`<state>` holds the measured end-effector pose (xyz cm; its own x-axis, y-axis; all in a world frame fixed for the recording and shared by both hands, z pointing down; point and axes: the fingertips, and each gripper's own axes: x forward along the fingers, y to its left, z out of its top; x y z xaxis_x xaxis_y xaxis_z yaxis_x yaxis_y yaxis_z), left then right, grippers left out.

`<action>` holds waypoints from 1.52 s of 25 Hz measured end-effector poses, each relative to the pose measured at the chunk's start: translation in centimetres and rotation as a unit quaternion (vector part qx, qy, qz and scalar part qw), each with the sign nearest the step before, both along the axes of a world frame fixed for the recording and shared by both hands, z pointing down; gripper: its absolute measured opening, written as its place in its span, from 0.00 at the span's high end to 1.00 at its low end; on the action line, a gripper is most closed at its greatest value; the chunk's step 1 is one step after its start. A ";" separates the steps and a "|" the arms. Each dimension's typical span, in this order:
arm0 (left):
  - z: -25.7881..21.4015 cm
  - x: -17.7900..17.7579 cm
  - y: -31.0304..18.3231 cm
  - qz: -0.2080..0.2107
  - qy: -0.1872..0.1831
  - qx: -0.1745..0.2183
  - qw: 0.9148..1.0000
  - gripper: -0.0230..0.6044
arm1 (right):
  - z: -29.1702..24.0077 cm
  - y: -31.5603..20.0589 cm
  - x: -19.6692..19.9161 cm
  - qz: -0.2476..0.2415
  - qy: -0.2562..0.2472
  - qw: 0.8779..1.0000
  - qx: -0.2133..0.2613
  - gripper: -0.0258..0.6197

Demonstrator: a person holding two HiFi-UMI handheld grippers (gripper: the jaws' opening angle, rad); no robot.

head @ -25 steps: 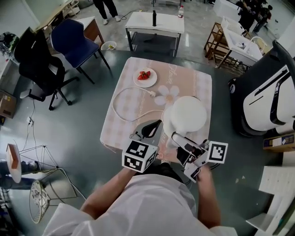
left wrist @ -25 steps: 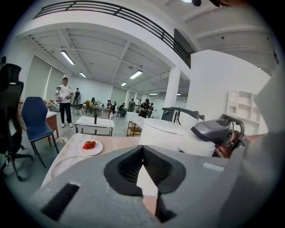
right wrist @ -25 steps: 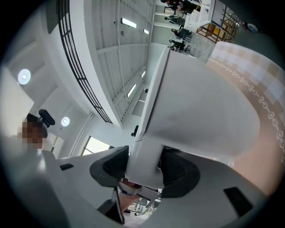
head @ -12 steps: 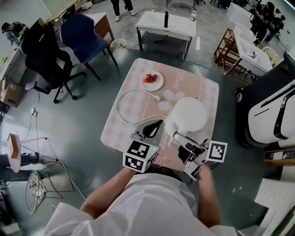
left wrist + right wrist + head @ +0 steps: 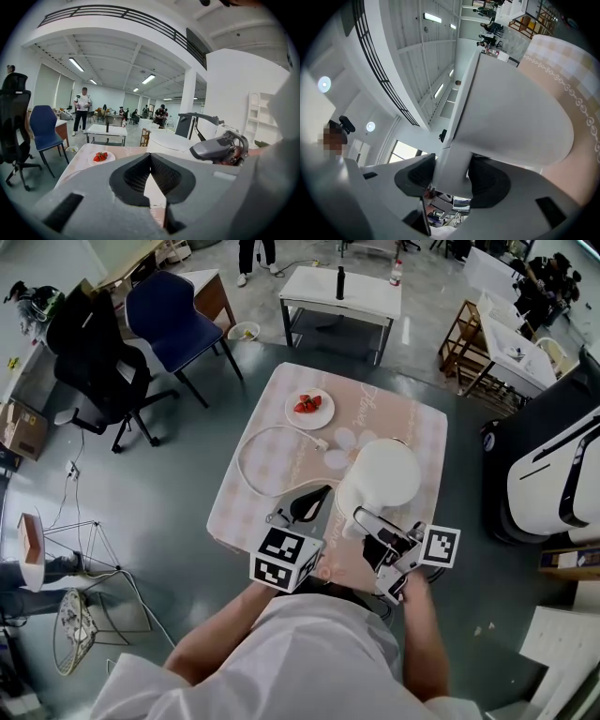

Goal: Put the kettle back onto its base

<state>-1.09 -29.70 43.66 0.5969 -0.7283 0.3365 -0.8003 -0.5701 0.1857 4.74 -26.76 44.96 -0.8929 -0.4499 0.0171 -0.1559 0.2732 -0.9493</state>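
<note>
Kettle (image 5: 380,476): white, over the near right of the worktop (image 5: 272,460); its underside is hidden from me.
Right gripper (image 5: 366,519): pinching the kettle's handle.
Left gripper (image 5: 302,507): pressed together, empty.

White short-sleeved shirt (image 5: 300,657); grey left gripper (image 5: 312,502) and right gripper (image 5: 367,520) (black ribbed jaws) bear black-and-white marker cubes (image 5: 286,559)

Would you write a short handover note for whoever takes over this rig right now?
Left gripper: shut, empty, beside the kettle.
Right gripper: shut on the kettle's handle.
The kettle is over the near part of the table; a cable loops to its left. The base is not visible and may be under the kettle.
Done: kettle gripped.
Left: check that the kettle sits on its base, then release.
</note>
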 end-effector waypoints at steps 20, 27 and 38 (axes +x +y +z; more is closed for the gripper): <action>0.0 0.0 0.0 0.000 -0.001 -0.002 1.000 0.96 | 0.9 0.5 -0.8 -0.008 0.017 1.000 -0.001 0.65; 0.2 0.2 -0.2 0.002 -0.001 -0.004 1.000 0.96 | 1.5 1.0 -1.1 -0.021 0.017 1.000 0.000 0.65; -0.1 1.5 0.1 0.020 -0.002 -0.002 1.000 0.96 | 1.7 1.5 1.5 0.023 -0.044 0.998 -0.031 0.65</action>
